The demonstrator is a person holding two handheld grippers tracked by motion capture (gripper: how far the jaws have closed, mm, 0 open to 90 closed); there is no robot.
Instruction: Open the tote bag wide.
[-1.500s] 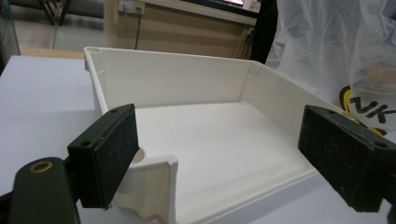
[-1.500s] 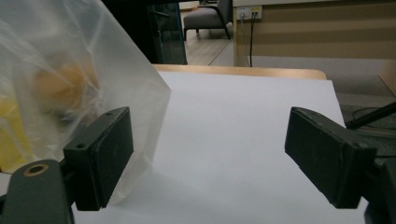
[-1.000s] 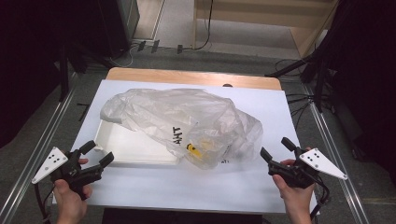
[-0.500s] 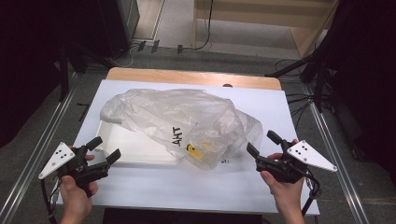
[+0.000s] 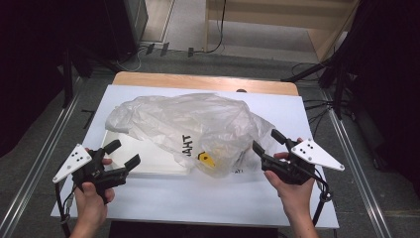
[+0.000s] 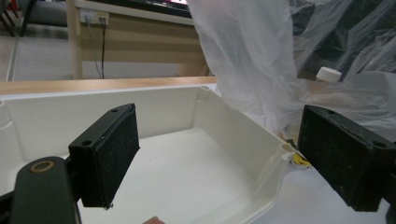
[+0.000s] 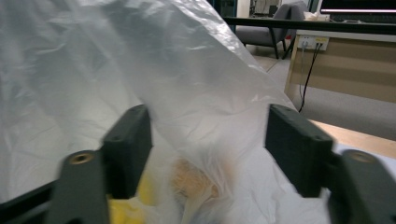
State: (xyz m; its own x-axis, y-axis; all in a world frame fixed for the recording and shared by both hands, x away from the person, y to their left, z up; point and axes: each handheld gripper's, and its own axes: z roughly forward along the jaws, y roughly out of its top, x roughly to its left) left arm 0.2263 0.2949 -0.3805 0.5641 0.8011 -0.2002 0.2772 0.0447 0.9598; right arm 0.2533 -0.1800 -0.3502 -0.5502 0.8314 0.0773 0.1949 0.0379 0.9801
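At the left, the left gripper [image 5: 123,154] hovers with its jaws spread and nothing between them, poised over the near corner of the shallow white plastic tray [image 5: 148,166]; in the left gripper view the tray's wall [image 6: 243,135] runs between its two black pads [image 6: 112,158], untouched. Since a second ago this hand has crept in from the table's edge towards the tray.

In the middle lies the crumpled translucent plastic bag [image 5: 198,124] with black lettering and a yellow mark, draped across the tray's right half and spilling onto the white table sheet [image 5: 208,198] — something orange-brown shows dimly inside it [image 7: 196,179].

At the right, the right gripper [image 5: 270,140] has come forward to the bag's right edge, and its jaws have just been closing. The film bulges between them in the right gripper view, yet the pads don't seem to press it — so no pinch so far. I judge a grasp on the bag is about to land, with the left gripper ready to steady the tray or take the other side.
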